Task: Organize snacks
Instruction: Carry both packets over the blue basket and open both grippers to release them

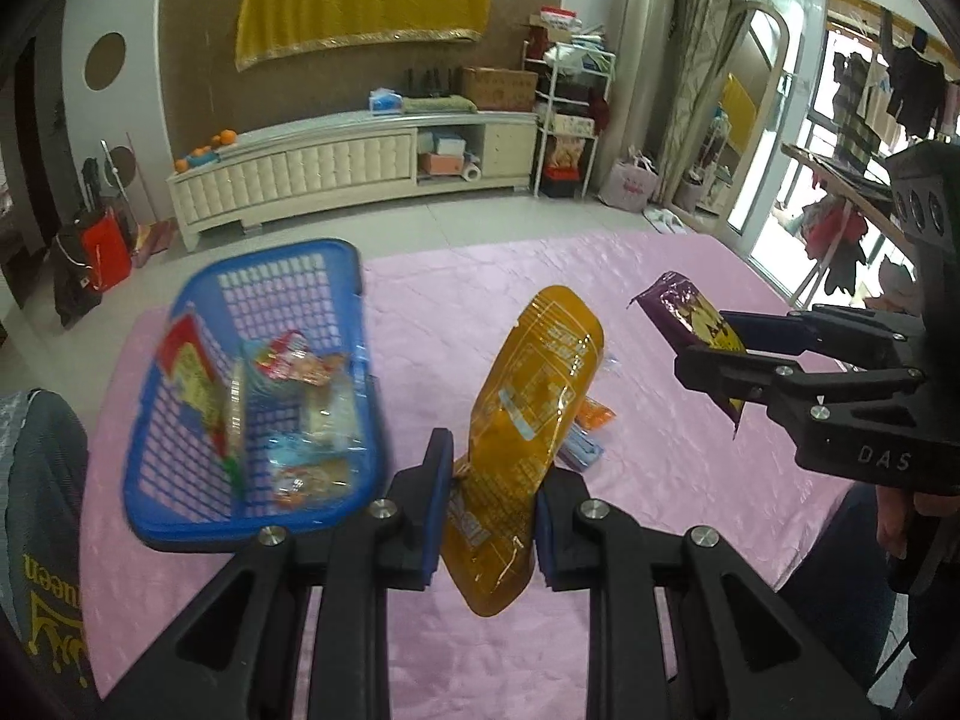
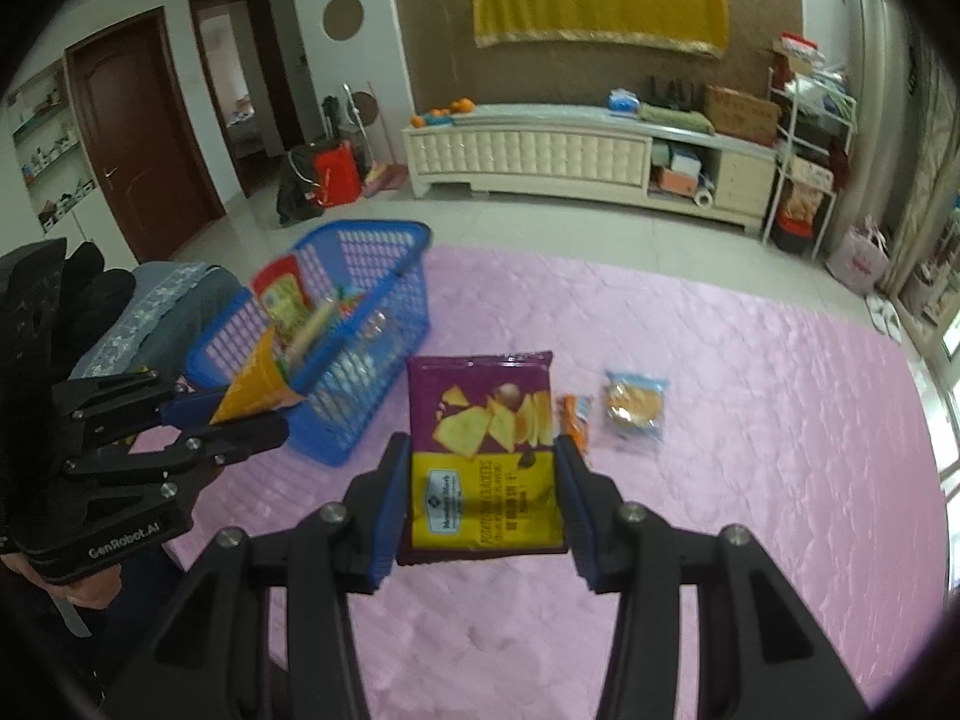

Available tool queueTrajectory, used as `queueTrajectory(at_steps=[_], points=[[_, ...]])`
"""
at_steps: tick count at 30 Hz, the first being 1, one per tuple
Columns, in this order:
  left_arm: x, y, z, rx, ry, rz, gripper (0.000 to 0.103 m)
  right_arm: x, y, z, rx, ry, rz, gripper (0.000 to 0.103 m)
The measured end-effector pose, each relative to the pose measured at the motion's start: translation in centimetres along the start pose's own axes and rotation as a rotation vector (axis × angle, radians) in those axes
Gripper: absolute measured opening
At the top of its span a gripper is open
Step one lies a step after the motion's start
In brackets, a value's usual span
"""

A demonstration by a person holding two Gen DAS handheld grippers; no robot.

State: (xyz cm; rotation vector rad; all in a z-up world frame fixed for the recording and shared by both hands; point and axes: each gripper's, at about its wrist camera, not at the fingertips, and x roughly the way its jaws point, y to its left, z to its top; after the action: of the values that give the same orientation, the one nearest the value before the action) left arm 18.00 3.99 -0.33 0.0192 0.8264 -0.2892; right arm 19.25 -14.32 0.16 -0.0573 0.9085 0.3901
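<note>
My left gripper [image 1: 489, 498] is shut on an orange-yellow snack pouch [image 1: 528, 420], held upright above the pink cover. My right gripper [image 2: 483, 492] is shut on a purple and yellow cracker bag [image 2: 483, 450], gripped by its two side edges. Each gripper shows in the other's view: the right gripper [image 1: 714, 360] with the purple bag [image 1: 690, 315], the left gripper [image 2: 240, 420] with the orange pouch [image 2: 255, 387]. A blue plastic basket [image 1: 180, 498] [image 2: 384, 240] on the left holds several snack packets.
The pink quilted cover [image 2: 720, 450] still carries a small orange packet [image 2: 575, 417] and a clear biscuit packet [image 2: 635, 411]; an orange packet [image 1: 594, 417] and a pale blue one [image 1: 582, 450] lie behind the pouch. A grey garment [image 1: 42, 510] lies at the left edge. Beyond are a tiled floor and a white cabinet [image 1: 336, 162].
</note>
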Motion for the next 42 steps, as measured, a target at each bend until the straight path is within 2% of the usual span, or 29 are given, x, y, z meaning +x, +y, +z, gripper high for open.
queueTrajectory(at_steps=[13, 21, 29, 33, 42], points=[[-3.0, 7.0, 1.5, -0.042, -0.037, 0.076, 0.022, 2.0, 5.4, 4.6, -0.095, -0.022, 0.055, 0.051], [-2.8, 10.5, 2.8, -0.067, -0.039, 0.109, 0.022, 4.2, 8.1, 7.1, -0.159, -0.015, 0.083, 0.051], [-0.3, 13.4, 3.9, -0.105, -0.006, 0.123, 0.022, 8.2, 9.4, 9.1, -0.194, 0.022, 0.090, 0.051], [1.4, 14.7, 4.0, -0.153, 0.016, 0.102, 0.022, 10.8, 9.2, 10.0, -0.201, 0.056, 0.097, 0.051], [4.6, 15.1, 5.7, -0.147, 0.059, 0.106, 0.023, 15.6, 8.2, 11.7, -0.200, 0.116, 0.105, 0.051]])
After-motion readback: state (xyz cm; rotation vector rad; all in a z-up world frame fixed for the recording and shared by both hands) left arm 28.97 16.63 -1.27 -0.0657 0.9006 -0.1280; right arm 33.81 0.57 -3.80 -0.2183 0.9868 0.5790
